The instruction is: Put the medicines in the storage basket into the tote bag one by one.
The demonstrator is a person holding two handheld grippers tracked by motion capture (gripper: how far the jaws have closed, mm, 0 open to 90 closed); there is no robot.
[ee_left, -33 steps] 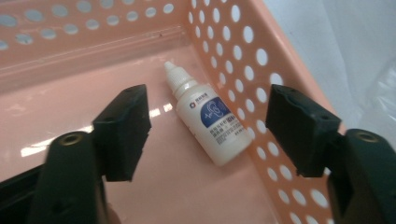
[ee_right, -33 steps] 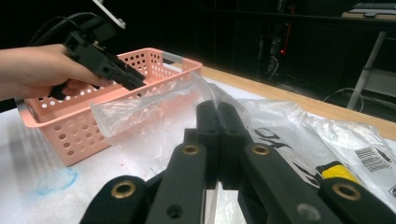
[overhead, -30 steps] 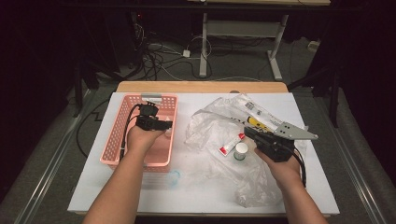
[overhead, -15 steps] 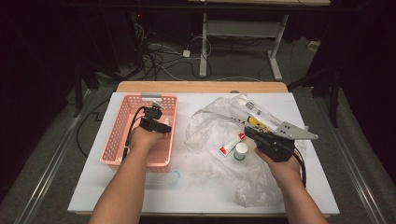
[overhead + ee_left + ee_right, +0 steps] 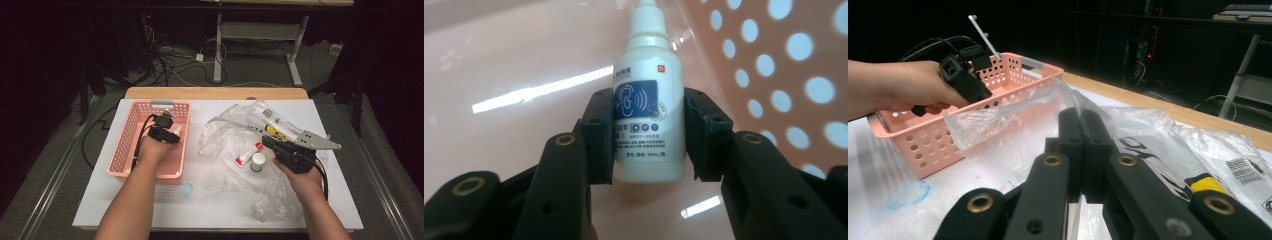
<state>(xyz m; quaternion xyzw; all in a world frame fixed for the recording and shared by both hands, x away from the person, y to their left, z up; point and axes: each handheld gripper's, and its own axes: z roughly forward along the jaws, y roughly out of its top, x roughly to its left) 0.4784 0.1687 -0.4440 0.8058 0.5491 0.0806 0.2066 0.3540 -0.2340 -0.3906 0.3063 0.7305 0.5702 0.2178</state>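
In the left gripper view a small white dropper bottle (image 5: 649, 100) with a blue ear label stands between the jaws of my left gripper (image 5: 649, 137). The jaws have just been closing, and both pads now press its sides. This happens inside the pink perforated basket (image 5: 121, 159), where the high view shows my left gripper (image 5: 170, 132). At the right, my right gripper (image 5: 267, 142) is shut on a fold of the clear plastic bag (image 5: 225, 135). The right gripper view shows its jaws together (image 5: 1080, 120), with the film (image 5: 998, 120) lifted from them.
On the bag lie a red-and-white tube (image 5: 248, 154), a white-lidded jar (image 5: 258, 161) and a yellow-and-black packet (image 5: 274, 131). A blue ring mark (image 5: 186, 190) is on the white tabletop in front of the basket. A wooden strip (image 5: 215, 93) runs along the far edge.
My left hand has shifted slightly inside the basket. The right hand and the bag have stayed put.
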